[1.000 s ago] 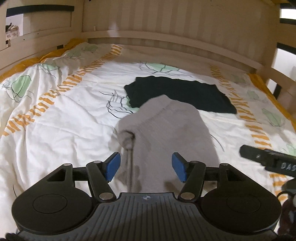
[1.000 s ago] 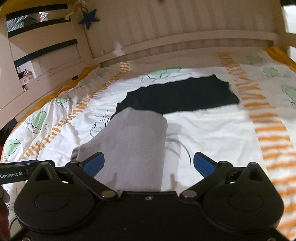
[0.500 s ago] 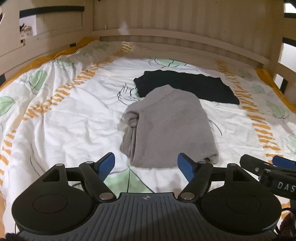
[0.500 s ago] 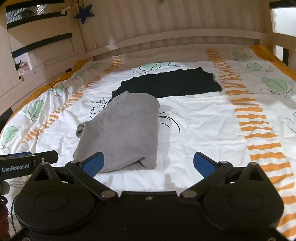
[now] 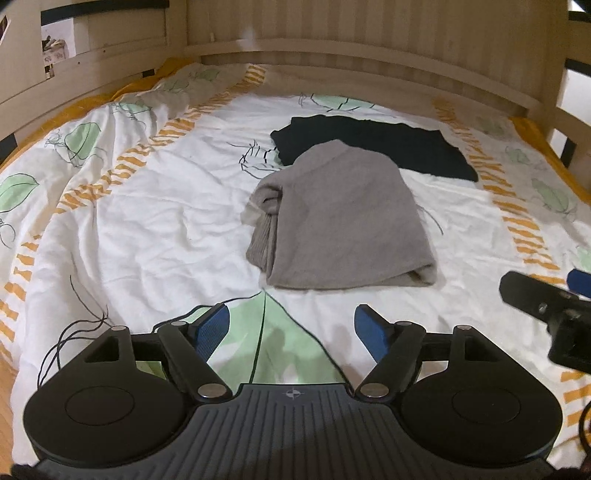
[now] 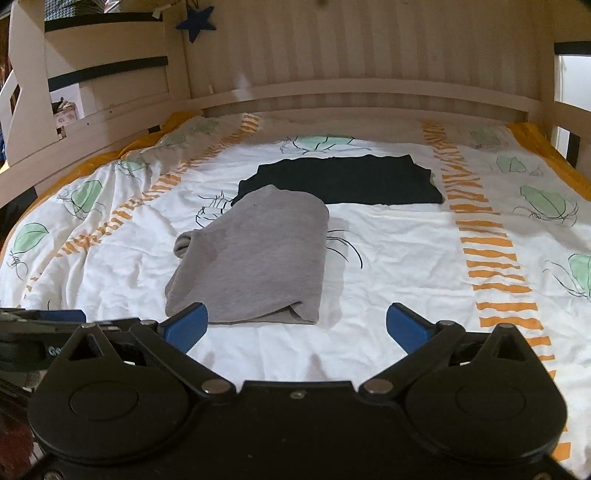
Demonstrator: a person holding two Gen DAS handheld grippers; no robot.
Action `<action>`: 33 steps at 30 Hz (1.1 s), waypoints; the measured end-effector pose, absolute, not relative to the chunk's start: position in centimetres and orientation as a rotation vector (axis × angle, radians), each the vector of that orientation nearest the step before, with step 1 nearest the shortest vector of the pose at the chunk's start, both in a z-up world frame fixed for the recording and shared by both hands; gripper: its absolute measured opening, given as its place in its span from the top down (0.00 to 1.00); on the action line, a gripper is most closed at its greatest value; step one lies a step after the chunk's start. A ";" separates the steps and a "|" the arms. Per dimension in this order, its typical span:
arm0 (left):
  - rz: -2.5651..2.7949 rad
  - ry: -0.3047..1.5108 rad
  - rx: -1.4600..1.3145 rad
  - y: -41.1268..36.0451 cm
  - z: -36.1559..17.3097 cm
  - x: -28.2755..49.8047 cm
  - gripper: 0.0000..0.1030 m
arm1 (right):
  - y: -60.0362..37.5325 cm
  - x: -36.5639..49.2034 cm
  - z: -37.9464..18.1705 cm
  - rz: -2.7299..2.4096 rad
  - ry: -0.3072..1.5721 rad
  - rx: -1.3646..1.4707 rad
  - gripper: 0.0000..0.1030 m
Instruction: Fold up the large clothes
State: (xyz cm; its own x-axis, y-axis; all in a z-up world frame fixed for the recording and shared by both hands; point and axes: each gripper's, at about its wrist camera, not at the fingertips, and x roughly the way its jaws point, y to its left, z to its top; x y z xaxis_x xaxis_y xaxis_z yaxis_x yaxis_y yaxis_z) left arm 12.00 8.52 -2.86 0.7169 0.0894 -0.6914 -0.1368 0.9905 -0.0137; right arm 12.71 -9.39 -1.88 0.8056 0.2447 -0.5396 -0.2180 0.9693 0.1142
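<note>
A grey garment [image 5: 343,221] lies folded in a compact bundle on the bed, also in the right wrist view [image 6: 255,254]. A black garment [image 5: 373,146] lies folded flat just behind it, touching its far edge; it also shows in the right wrist view [image 6: 340,179]. My left gripper [image 5: 291,332] is open and empty, held back from the grey bundle's near edge. My right gripper [image 6: 295,326] is open and empty, its left finger just in front of the bundle's near edge. The right gripper's body shows at the right of the left wrist view [image 5: 546,306].
The bed has a white quilt [image 5: 140,221] with green leaves and orange stripes, also in the right wrist view [image 6: 406,258]. Wooden rails [image 6: 332,92] enclose the far end and both sides. A blue star [image 6: 195,22] hangs at the upper left.
Both grippers have drawn back toward the near edge of the bed, away from the grey bundle, which now lies in full view. The garments have not moved.
</note>
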 end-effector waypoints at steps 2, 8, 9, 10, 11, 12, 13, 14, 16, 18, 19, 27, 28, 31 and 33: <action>0.128 0.765 -0.063 8.5 -2.9 11.9 0.29 | -9.4 12.6 -1.9 0.246 0.582 0.048 0.01; 0.123 0.774 -0.070 8.5 -2.9 11.7 0.29 | -9.4 12.5 -2.0 0.243 0.581 0.048 0.01; 0.121 0.775 -0.073 8.5 -2.9 11.6 0.29 | -9.4 12.4 -2.0 0.242 0.580 0.047 0.01; 0.119 0.776 -0.075 8.5 -2.9 11.6 0.29 | -9.4 12.5 -2.0 0.241 0.581 0.047 0.01; 0.117 0.778 -0.075 8.5 -2.9 11.6 0.29 | -9.4 12.4 -2.0 0.240 0.580 0.046 0.01; 0.116 0.780 -0.076 8.5 -3.0 11.7 0.29 | -9.4 12.4 -2.0 0.239 0.579 0.046 0.01; 0.116 0.782 -0.076 8.5 -3.0 11.7 0.29 | -9.4 12.4 -1.9 0.238 0.578 0.046 0.01; 0.116 0.783 -0.076 8.5 -3.0 11.7 0.29 | -9.4 12.4 -2.0 0.238 0.578 0.047 0.01; 0.116 0.786 -0.080 8.6 -3.0 11.7 0.29 | -9.4 12.4 -2.0 0.239 0.581 0.044 0.01; 0.116 0.791 -0.087 8.7 -3.1 11.8 0.29 | -9.5 12.5 -2.0 0.239 0.584 0.045 0.01; 0.117 0.793 -0.089 8.8 -3.1 11.8 0.29 | -9.5 12.5 -2.1 0.241 0.589 0.046 0.01; 0.118 0.806 -0.080 9.0 -3.4 12.2 0.29 | -9.3 12.7 -2.3 0.242 0.602 0.042 0.01; 0.119 0.806 -0.080 9.0 -3.4 12.2 0.29 | -9.2 12.8 -2.3 0.242 0.602 0.041 0.01; 0.120 0.806 -0.078 9.1 -3.4 12.3 0.29 | -9.2 12.8 -2.3 0.243 0.602 0.043 0.01; 0.121 0.807 -0.076 9.2 -3.4 12.5 0.29 | -9.1 12.9 -2.3 0.242 0.601 0.040 0.01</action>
